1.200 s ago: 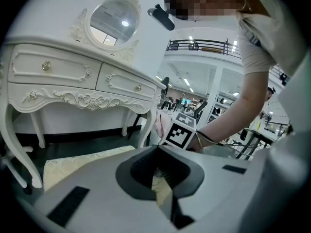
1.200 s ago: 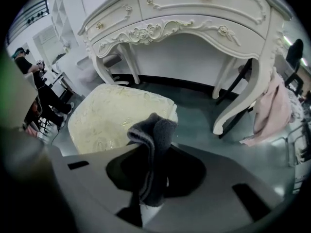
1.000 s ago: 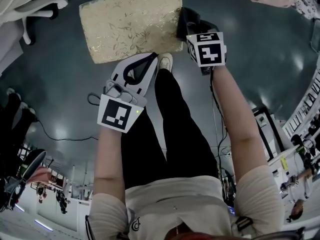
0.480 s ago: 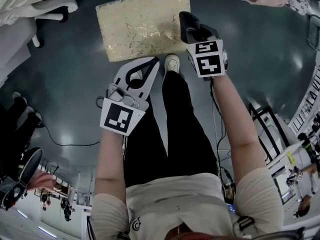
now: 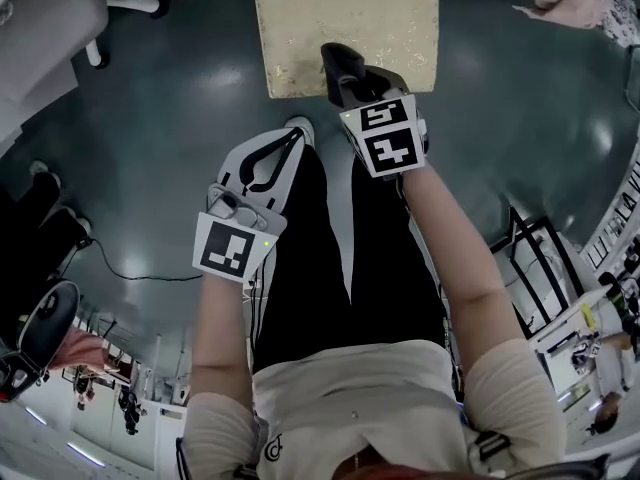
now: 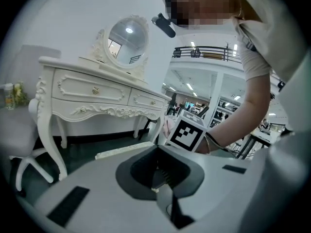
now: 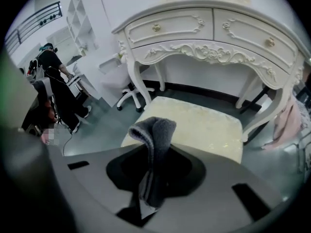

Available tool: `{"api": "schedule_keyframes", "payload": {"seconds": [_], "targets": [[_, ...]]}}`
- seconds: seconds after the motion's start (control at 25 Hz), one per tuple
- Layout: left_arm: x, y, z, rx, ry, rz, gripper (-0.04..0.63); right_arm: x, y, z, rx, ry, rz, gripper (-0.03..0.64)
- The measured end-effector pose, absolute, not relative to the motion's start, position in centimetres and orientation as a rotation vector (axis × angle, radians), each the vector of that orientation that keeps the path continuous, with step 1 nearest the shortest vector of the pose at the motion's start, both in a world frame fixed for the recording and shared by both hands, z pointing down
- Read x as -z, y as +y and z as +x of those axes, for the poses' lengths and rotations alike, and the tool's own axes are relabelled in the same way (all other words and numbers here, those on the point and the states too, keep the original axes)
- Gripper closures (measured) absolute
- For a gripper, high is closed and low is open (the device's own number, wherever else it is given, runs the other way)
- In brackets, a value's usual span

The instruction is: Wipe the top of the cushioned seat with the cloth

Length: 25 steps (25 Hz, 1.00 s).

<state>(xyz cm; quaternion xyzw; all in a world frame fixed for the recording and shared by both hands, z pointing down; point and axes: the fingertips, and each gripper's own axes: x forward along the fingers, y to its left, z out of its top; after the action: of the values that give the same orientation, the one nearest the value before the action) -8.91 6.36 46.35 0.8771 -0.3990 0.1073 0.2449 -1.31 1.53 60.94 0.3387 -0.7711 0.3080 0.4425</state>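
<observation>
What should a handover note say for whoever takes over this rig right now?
Right gripper: jaws shut on the grey cloth, over the near edge of the cushioned seat.
Left gripper: jaws together, empty, back by the person's leg.
The seat stands before the white dressing table.
Done: cloth gripped and brought to the seat.
Left: lower it and wipe the whole top; no contact shows yet.

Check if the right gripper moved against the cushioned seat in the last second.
Yes. Against the cushioned seat, the right gripper, holding the cloth, shifted left: from beside its right edge to over its near edge.
</observation>
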Motion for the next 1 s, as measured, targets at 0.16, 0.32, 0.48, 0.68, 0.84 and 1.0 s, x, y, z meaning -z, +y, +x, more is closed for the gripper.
{"api": "schedule_keyframes", "payload": {"seconds": [0.16, 0.32, 0.48, 0.68, 0.84, 1.0], "targets": [[-46.9, 7.8, -13.1, -0.290, -1.152, 2.349, 0.581, -61.9, 3.6, -6.5, -0.780, -1.952, 0.761, 0.537], [-47.3, 8.4, -16.5, -0.266, -1.210, 2.325, 0.581, -63.3, 5.1, -10.6, -0.810, -1.957, 0.721, 0.537], [-48.0, 9.3, -19.2, -0.247, -1.249, 2.293, 0.581, -64.9, 6.4, -13.3, -0.812, -1.943, 0.695, 0.537], [-49.5, 10.2, -20.8, -0.259, -1.240, 2.275, 0.581, -66.4, 6.4, -14.6, -0.800, -1.938, 0.699, 0.537], [-49.7, 10.1, -20.4, -0.246, -1.229, 2.285, 0.581, -66.8, 5.6, -13.5, -0.759, -1.912, 0.703, 0.537], [-50.0, 9.6, -19.1, -0.243, -1.206, 2.294, 0.581, -66.7, 5.1, -12.0, -0.765, -1.909, 0.710, 0.535]]}}
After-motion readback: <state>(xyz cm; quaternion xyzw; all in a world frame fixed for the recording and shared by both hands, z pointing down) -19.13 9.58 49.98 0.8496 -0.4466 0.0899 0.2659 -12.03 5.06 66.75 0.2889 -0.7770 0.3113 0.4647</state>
